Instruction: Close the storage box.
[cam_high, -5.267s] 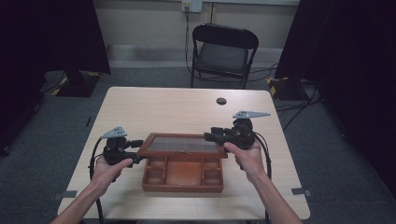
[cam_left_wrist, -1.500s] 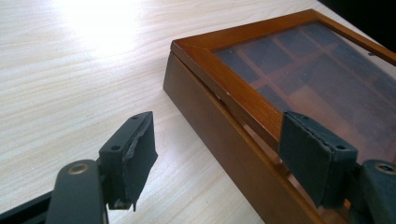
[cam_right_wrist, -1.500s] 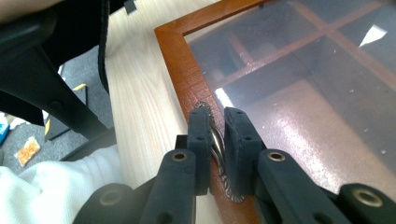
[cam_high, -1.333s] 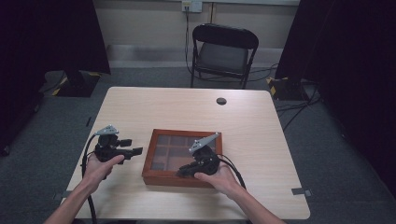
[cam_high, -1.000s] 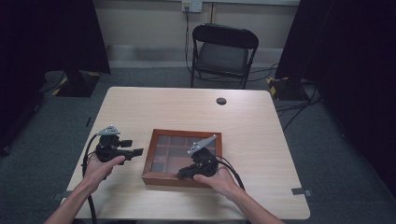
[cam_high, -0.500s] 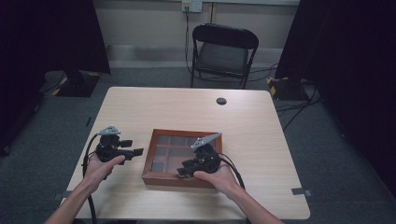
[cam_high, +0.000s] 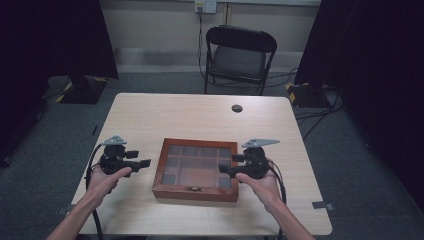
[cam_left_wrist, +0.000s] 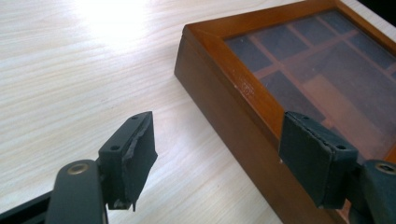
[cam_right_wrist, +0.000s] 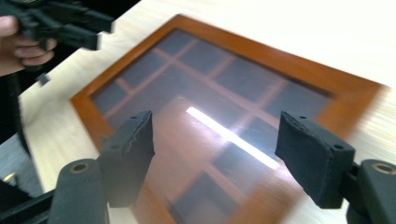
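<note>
The wooden box (cam_high: 196, 170) lies flat near the middle of the table (cam_high: 190, 112), its glass-paned lid down, a small metal clasp on the near edge. Through the glass, in the left gripper view, dividers split the inside into a grid of compartments; the glass is dark and glary, so I cannot tell whether anything lies in them.

The right tongs (cam_high: 223, 171) hover just over the box's right edge. Their jaws have just been opening and now stand wide with nothing between them; in the right gripper view the lid (cam_right_wrist: 219, 116) lies beyond the pads, untouched. The left tongs (cam_high: 146, 162) sit just left of the box, apart from it, jaws about half open and empty, pointing at its left side (cam_left_wrist: 233, 135).

Risks, as I judge them: the right hand is close above the glass, so a dip or a careless sweep could knock a jaw against the pane or scratch it. If the clasp has not caught, the lid may lift when the box is next moved. A push from one side alone could slide the box across the smooth table, since nothing pins it. The trailing cables near the table's near edge could snag a wrist.

A small dark disc (cam_high: 237, 108) lies far off, well apart from the box.
</note>
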